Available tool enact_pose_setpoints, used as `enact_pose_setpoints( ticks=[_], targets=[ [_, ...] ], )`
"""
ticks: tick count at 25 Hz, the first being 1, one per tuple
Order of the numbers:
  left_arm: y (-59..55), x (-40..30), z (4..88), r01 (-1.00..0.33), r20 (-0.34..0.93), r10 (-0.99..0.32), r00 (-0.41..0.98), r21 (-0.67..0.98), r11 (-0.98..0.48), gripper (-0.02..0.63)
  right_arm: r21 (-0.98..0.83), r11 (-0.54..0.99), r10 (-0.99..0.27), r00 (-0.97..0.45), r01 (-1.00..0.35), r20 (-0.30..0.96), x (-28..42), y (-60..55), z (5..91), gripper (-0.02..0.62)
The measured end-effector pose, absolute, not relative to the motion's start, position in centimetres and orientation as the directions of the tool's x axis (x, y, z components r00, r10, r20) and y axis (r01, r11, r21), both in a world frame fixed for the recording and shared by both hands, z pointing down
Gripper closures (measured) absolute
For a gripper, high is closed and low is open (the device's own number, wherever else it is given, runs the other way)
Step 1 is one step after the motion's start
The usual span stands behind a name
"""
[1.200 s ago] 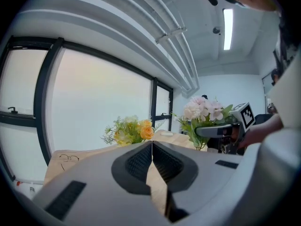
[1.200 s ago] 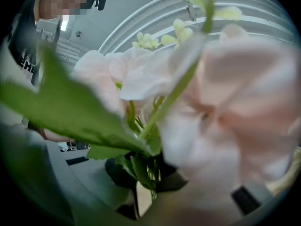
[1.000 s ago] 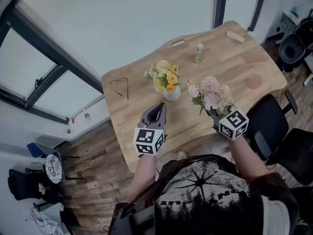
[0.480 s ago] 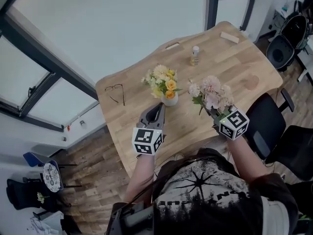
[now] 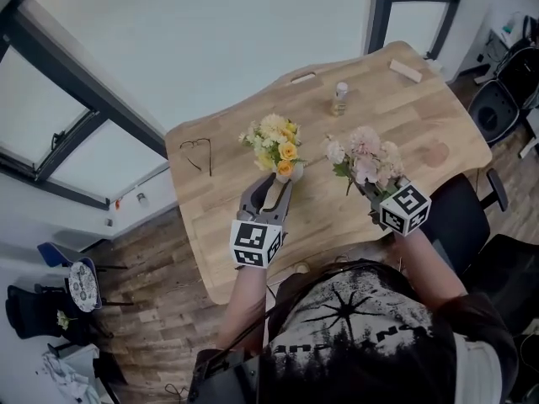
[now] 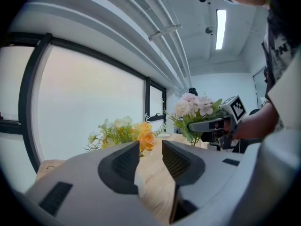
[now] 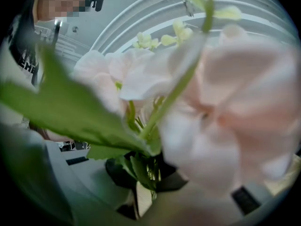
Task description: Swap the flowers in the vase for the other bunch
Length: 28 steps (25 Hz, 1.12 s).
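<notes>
A bunch of yellow and orange flowers (image 5: 274, 141) (image 6: 120, 131) stands on the wooden table (image 5: 404, 129). Its white vase (image 5: 275, 188) shows only as a sliver under the blooms. My left gripper (image 5: 271, 190) (image 6: 150, 147) points at it from the near side. Its jaws have just been opening and stand apart with nothing gripped, the orange bloom just beyond their tips. My right gripper (image 5: 375, 196) (image 7: 143, 178) is shut on the green stems of the pink bunch (image 5: 366, 158) (image 7: 211, 112) (image 6: 195, 107), held upright above the table to the right of the vase.
Eyeglasses (image 5: 195, 150) lie at the table's left. At the far side are a small bottle (image 5: 339, 98), a wooden block (image 5: 405, 70) and a flat piece (image 5: 303, 77). A black chair (image 5: 459, 213) stands at the near right, with windows behind the table.
The left gripper's jaws have opened and it has moved closer to the vase. The right gripper has shifted a little with the pink bunch still in it.
</notes>
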<state>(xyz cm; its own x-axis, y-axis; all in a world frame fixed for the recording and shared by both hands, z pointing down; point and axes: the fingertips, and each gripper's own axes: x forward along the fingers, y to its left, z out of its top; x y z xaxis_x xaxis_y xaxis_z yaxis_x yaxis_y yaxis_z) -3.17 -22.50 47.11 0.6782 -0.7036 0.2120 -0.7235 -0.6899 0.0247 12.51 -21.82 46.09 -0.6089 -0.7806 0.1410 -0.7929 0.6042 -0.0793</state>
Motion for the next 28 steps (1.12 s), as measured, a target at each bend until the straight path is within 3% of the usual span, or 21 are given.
enact_pose_setpoints(
  ticks=[7,10,25,28],
  targets=[
    [-24.0,-3.2,46.3,-0.797,0.169,-0.786,0.594,-0.011,-0.605,0.329,-0.086,0.637,-0.751,-0.641,-0.766,0.156,12.8,-21.8,46.4,0.561],
    [-24.7,-2.7,46.5,-0.798,0.167,-0.786,0.596,0.015,-0.602,0.302,-0.082,0.644,-0.744,-0.647,-0.761,0.167,12.9,-21.7,46.7,0.561],
    [-27.3,-1.3,48.7,-0.791,0.203,-0.776,0.597,-0.013,-0.611,0.304,-0.096,0.627,-0.748,-0.631,-0.773,0.206,14.3,-21.7,47.9,0.561],
    [-27.6,-1.5,48.7,-0.8,0.201,-0.787,0.583,-0.027,-0.6,0.35,-0.096,0.622,-0.751,-0.627,-0.777,0.207,14.5,-21.7,48.0,0.561]
  ],
)
